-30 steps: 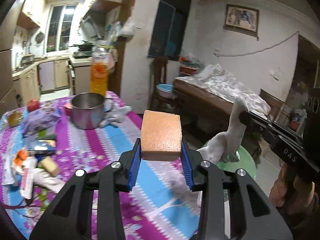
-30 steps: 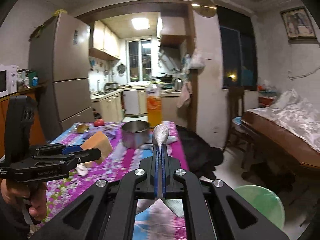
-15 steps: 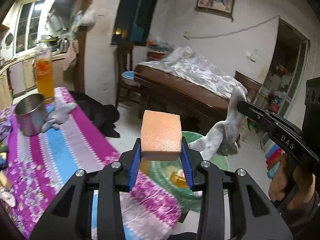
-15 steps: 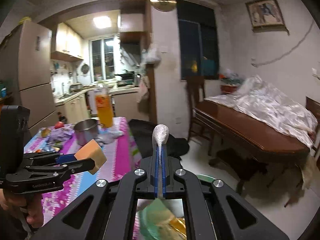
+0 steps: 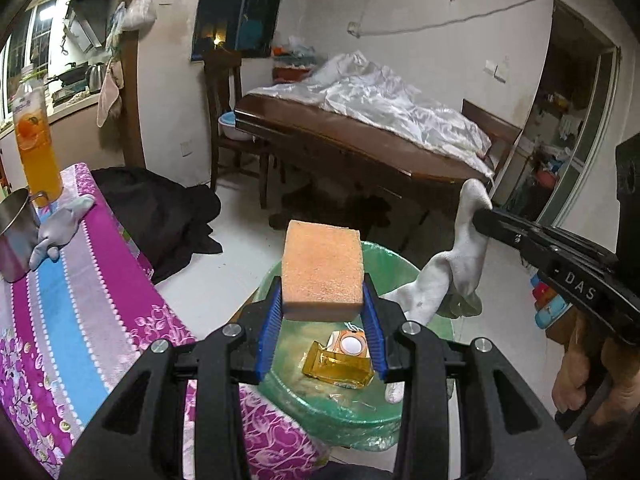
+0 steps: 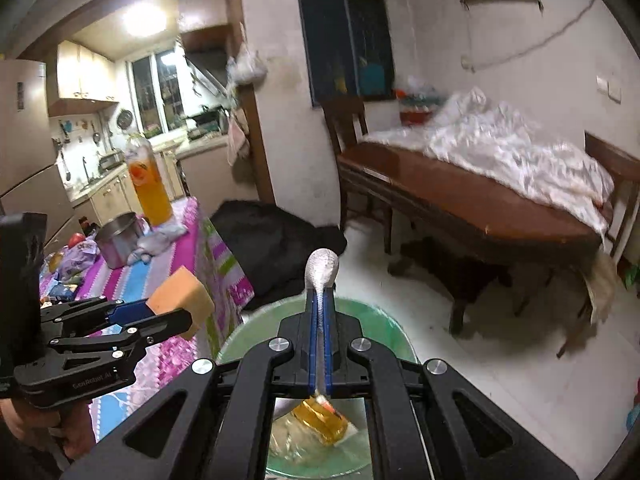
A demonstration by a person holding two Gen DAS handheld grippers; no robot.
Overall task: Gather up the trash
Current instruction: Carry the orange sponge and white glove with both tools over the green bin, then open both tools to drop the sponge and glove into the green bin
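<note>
My left gripper (image 5: 322, 312) is shut on an orange sponge (image 5: 322, 270) and holds it above a green-lined trash bin (image 5: 280, 376) that stands on the floor beside the table. My right gripper (image 6: 320, 320) is shut on a white sock (image 6: 321, 270); in the left wrist view the sock (image 5: 452, 264) hangs over the bin's right rim. The bin (image 6: 360, 320) holds a yellow packet (image 5: 338, 364), which also shows in the right wrist view (image 6: 322, 420). The sponge (image 6: 180, 294) and left gripper (image 6: 176, 312) show at the left of the right wrist view.
The table with a purple flowered cloth (image 5: 72, 304) carries a steel pot (image 5: 14, 232), a juice bottle (image 5: 36, 148) and a grey glove (image 5: 60, 232). A black cloth heap (image 5: 160, 216), a chair (image 5: 236, 120) and a bed (image 5: 380, 120) lie beyond the bin.
Both grippers swung from over the table to the right and down. They now hang over the trash bin, still holding the sponge and the sock.
</note>
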